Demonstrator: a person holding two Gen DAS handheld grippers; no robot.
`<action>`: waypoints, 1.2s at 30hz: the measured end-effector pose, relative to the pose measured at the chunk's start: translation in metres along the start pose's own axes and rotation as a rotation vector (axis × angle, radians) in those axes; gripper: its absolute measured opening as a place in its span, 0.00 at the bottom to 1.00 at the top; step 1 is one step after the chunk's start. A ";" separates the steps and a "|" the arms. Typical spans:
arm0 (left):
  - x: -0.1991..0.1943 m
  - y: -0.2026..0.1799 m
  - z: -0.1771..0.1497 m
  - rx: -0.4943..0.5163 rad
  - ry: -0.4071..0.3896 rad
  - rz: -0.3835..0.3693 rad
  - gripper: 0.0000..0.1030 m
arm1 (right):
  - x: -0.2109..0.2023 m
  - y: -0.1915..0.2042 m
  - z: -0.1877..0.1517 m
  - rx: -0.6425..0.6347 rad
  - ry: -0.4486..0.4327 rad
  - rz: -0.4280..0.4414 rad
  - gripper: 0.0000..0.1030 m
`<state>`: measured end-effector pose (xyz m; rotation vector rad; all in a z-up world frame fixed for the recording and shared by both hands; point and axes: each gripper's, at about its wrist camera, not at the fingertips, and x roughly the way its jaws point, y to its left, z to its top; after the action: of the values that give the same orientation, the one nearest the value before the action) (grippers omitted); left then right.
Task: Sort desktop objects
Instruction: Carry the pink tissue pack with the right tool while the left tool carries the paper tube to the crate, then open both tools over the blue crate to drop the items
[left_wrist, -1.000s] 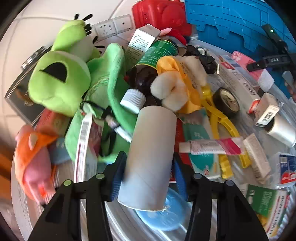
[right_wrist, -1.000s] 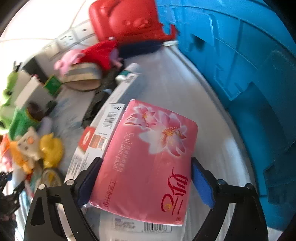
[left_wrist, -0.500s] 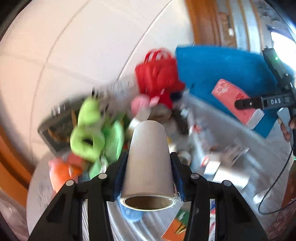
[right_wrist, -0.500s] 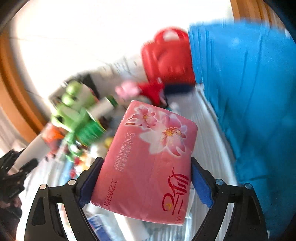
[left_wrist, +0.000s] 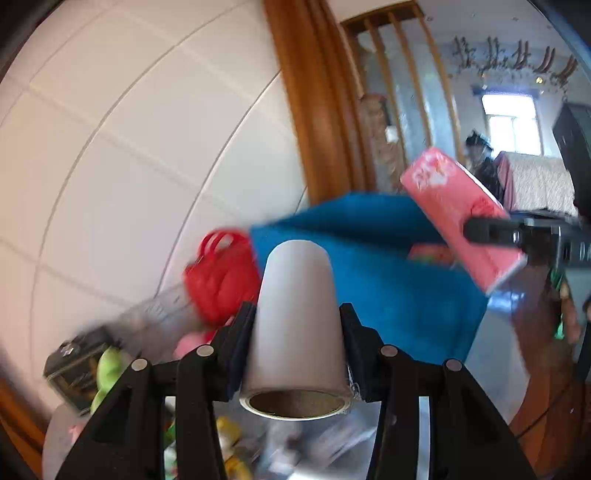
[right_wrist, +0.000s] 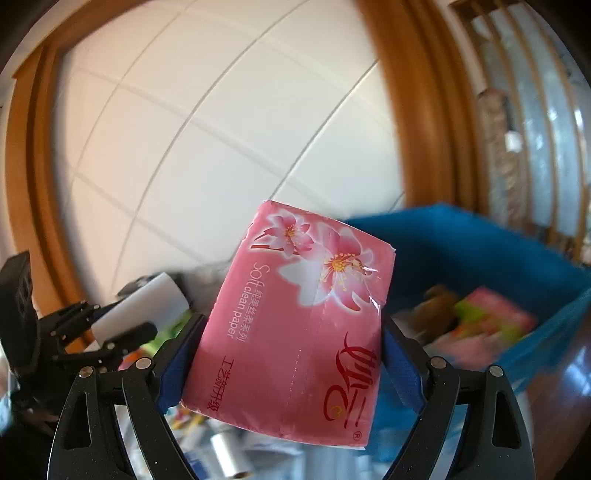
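My left gripper (left_wrist: 295, 347) is shut on a grey cardboard roll (left_wrist: 295, 325) and holds it high above the table, its open end toward the camera. My right gripper (right_wrist: 291, 343) is shut on a pink tissue pack (right_wrist: 295, 314) with flower print, held in the air near the blue bin (right_wrist: 480, 251). The tissue pack also shows in the left wrist view (left_wrist: 461, 218), above the blue bin (left_wrist: 369, 266). The left gripper with the roll (right_wrist: 144, 306) shows at the left of the right wrist view.
The blue bin holds a pink and green pack (right_wrist: 495, 314) and a brown item. A red bear-shaped box (left_wrist: 218, 273), green plush (left_wrist: 107, 369) and blurred clutter lie below. White tiled wall (left_wrist: 147, 147) and wooden frame (left_wrist: 314, 110) stand behind.
Both grippers have lifted their objects up off the cluttered table. The views have swung from the table up to the wall, and the right gripper has moved toward the blue bin's opening.
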<state>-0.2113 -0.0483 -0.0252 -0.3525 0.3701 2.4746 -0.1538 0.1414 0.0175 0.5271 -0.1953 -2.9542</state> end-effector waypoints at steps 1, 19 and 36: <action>0.006 -0.016 0.015 0.001 -0.028 -0.010 0.44 | -0.007 -0.011 0.005 -0.001 -0.014 -0.015 0.87; 0.135 -0.162 0.129 -0.018 0.000 0.067 0.44 | 0.013 -0.217 0.051 0.023 0.003 -0.105 0.87; 0.149 -0.153 0.162 -0.110 -0.025 0.363 0.95 | 0.006 -0.232 0.083 0.070 -0.105 -0.066 0.98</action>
<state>-0.2623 0.2050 0.0475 -0.3214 0.3104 2.8598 -0.2138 0.3771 0.0578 0.3945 -0.2988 -3.0512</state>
